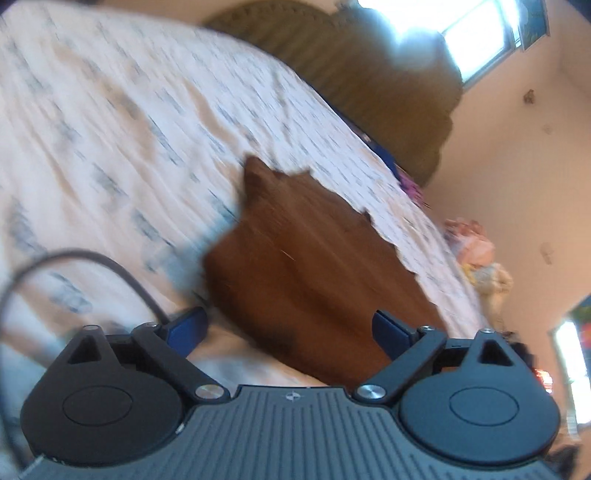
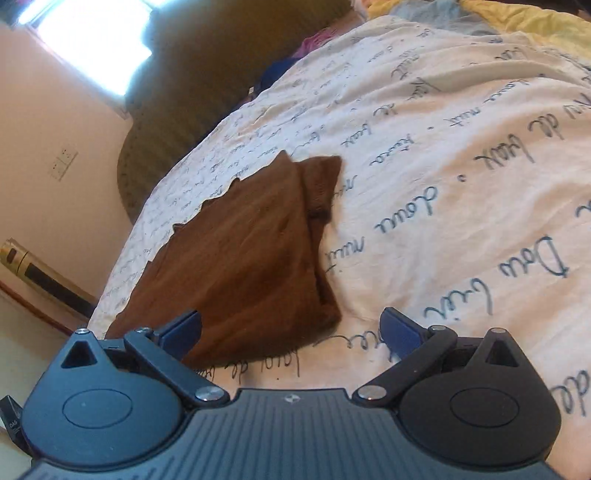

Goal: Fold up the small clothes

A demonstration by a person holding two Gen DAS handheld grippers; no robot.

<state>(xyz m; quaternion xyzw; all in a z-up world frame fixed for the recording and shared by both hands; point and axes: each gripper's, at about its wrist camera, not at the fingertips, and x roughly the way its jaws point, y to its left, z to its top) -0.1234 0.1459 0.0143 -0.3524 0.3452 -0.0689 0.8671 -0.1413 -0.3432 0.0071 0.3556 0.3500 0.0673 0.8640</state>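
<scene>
A small brown garment [image 1: 306, 266] lies folded flat on the white bedsheet [image 1: 110, 129] printed with blue script. The left wrist view is blurred and tilted. My left gripper [image 1: 290, 328] hovers over the garment's near end with its blue pads wide apart and nothing pressed between them. In the right wrist view the same brown garment [image 2: 251, 258] lies left of centre with a scalloped left edge. My right gripper [image 2: 291, 330] is open just above the garment's near right corner. Its left pad [image 2: 181, 334] is over the cloth and its right pad over bare sheet [image 2: 461, 184].
A dark olive upholstered headboard or chair [image 1: 388, 96] stands beyond the bed under a bright window [image 1: 461, 33]. Heaped pale clothes [image 1: 480, 258] lie off the bed's far edge. A black cable [image 1: 92, 258] loops at the left. Yellow and grey bedding [image 2: 517, 22] sits at the far right.
</scene>
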